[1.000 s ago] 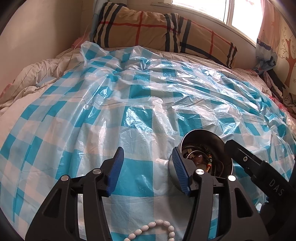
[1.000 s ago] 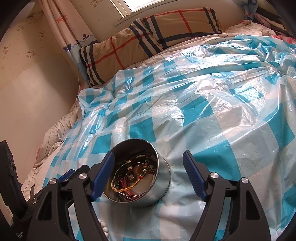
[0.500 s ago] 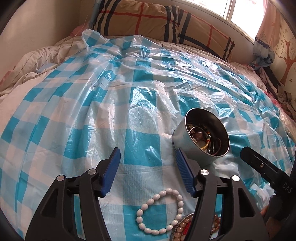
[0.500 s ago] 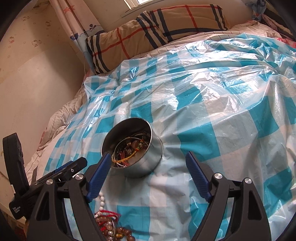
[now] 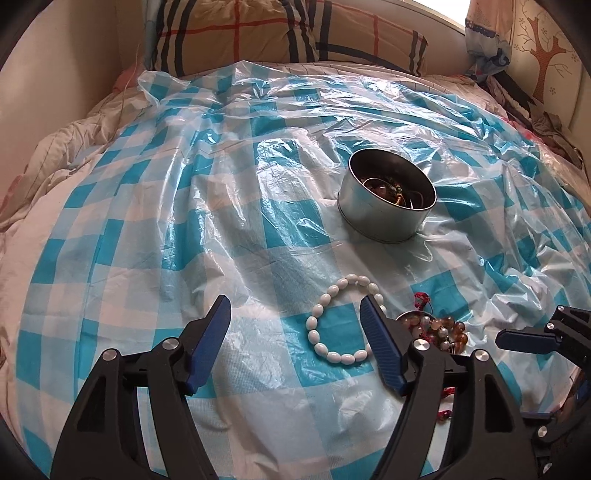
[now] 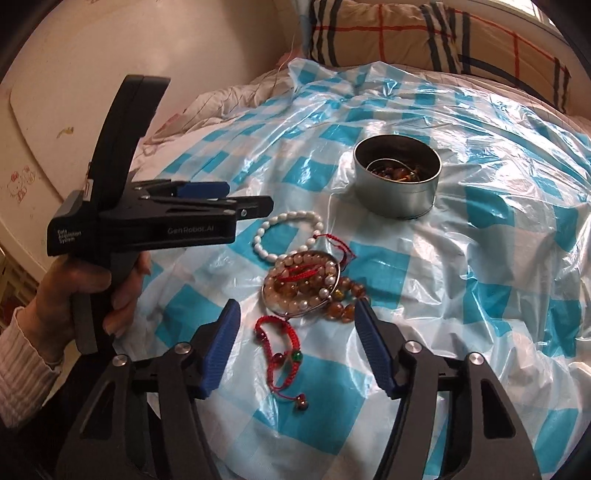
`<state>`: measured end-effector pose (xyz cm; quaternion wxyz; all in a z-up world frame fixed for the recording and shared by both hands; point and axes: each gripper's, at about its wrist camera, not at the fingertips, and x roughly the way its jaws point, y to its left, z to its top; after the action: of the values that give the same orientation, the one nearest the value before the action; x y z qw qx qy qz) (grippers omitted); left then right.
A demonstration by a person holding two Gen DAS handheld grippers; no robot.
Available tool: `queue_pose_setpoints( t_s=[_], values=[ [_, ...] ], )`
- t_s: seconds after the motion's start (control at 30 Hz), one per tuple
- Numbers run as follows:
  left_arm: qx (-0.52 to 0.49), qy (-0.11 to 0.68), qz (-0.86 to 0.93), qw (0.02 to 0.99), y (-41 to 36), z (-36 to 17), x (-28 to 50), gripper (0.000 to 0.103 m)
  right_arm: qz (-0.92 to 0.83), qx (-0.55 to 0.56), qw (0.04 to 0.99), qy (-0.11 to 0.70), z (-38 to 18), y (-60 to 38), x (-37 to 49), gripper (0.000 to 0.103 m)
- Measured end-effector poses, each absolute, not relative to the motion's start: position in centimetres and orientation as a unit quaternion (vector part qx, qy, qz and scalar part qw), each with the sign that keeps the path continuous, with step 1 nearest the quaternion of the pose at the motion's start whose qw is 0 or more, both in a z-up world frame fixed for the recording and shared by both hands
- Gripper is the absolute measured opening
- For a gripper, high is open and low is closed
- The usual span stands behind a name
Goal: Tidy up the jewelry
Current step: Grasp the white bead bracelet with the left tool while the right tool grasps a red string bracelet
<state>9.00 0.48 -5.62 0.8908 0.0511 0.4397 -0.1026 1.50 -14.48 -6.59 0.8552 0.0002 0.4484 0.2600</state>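
A round metal tin point(image 5: 384, 206) holding tangled jewelry stands on the blue checked plastic sheet point(image 5: 147, 229); it also shows in the right wrist view point(image 6: 397, 177). Nearer lie a white bead bracelet point(image 5: 338, 321) point(image 6: 286, 232), a heap of amber and pearl bead bracelets with a silver bangle point(image 6: 306, 286) point(image 5: 436, 328), and a red cord bracelet point(image 6: 279, 354). My left gripper point(image 5: 295, 343) is open and empty, just above and left of the white bracelet. My right gripper point(image 6: 295, 343) is open and empty, over the red cord bracelet and just short of the heap.
A plaid pillow point(image 5: 280, 33) lies at the head of the bed by the window. A cream wall point(image 6: 110, 44) runs along the left side. Rumpled bedding point(image 5: 62, 155) edges the sheet. The left gripper's body and the hand holding it point(image 6: 122, 236) fill the right wrist view's left.
Both grippers have pulled back from the tin toward the near edge of the bed. The white bracelet, the bead heap and the red cord bracelet have come into view. Both stay open.
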Motion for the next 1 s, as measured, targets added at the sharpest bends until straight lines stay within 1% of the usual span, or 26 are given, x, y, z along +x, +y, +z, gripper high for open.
queue_pose_setpoints(
  t_s=[0.17, 0.23, 0.27, 0.3, 0.33, 0.43, 0.47, 0.5, 0.53, 0.57, 0.6, 0.63, 0.67, 0.73, 0.9, 0.97, 1.0],
  values=[
    [0.059, 0.435, -0.091, 0.894, 0.7, -5.4, 9.6, 0.07, 0.263, -0.016, 0.84, 0.474, -7.9, -13.8, 1.9, 0.043],
    [0.077, 0.433, -0.088, 0.894, 0.2, -5.6, 10.0, 0.07, 0.263, -0.027, 0.836, 0.481, -8.2, -13.5, 2.2, 0.032],
    [0.087, 0.433, -0.089, 0.893, -0.1, -5.8, 10.3, 0.07, 0.261, -0.036, 0.833, 0.486, -8.4, -13.4, 2.2, 0.03],
    [0.097, 0.433, -0.089, 0.892, -0.4, -6.1, 10.5, 0.07, 0.262, -0.044, 0.83, 0.491, -8.6, -13.2, 2.2, 0.021],
    [0.106, 0.434, -0.093, 0.89, -0.8, -6.4, 10.7, 0.07, 0.264, -0.051, 0.827, 0.494, -8.7, -13.1, 2.1, 0.015],
    [0.135, 0.448, -0.102, 0.878, -1.7, -7.8, 11.2, 0.07, 0.259, -0.074, 0.827, 0.493, -8.6, -13.0, 1.6, 0.01],
    [0.144, 0.456, -0.107, 0.872, -2.1, -8.5, 11.3, 0.065, 0.249, -0.072, 0.832, 0.491, -8.6, -13.4, 1.6, 0.008],
    [0.15, 0.462, -0.111, 0.867, -2.2, -9.0, 11.3, 0.061, 0.237, -0.064, 0.838, 0.487, -8.4, -14.1, 1.8, 0.008],
    [0.149, 0.464, -0.115, 0.866, -2.3, -9.3, 11.3, 0.053, 0.224, -0.048, 0.845, 0.483, -8.2, -15.0, 2.0, 0.008],
    [0.147, 0.464, -0.114, 0.866, -2.2, -9.3, 11.2, 0.041, 0.211, -0.031, 0.852, 0.479, -8.1, -16.0, 2.3, 0.008],
    [0.143, 0.468, -0.114, 0.865, -2.1, -9.3, 11.2, 0.033, 0.197, -0.016, 0.858, 0.474, -7.9, -17.0, 2.5, 0.008],
    [0.139, 0.471, -0.115, 0.864, -2.0, -9.2, 11.2, 0.021, 0.187, -0.001, 0.863, 0.469, -7.8, -17.8, 2.8, 0.008],
    [0.136, 0.472, -0.115, 0.863, -1.9, -9.2, 11.1, 0.013, 0.179, 0.011, 0.868, 0.464, -7.6, -18.5, 3.1, 0.008],
    [0.123, 0.476, -0.117, 0.863, -1.6, -9.1, 10.9, 0.009, 0.168, 0.03, 0.873, 0.457, -7.4, -19.5, 3.6, 0.008],
    [0.105, 0.479, -0.118, 0.864, -1.3, -9.0, 10.6, 0.009, 0.156, 0.056, 0.874, 0.457, -7.7, -21.1, 4.6, 0.008],
    [0.111, 0.479, -0.112, 0.863, -1.5, -9.3, 10.7, 0.01, 0.152, 0.056, 0.87, 0.465, -8.2, -21.5, 4.8, 0.025],
    [0.116, 0.479, -0.111, 0.863, -1.7, -9.3, 10.8, 0.011, 0.151, 0.055, 0.87, 0.467, -8.4, -21.6, 4.7, 0.044]
  ],
)
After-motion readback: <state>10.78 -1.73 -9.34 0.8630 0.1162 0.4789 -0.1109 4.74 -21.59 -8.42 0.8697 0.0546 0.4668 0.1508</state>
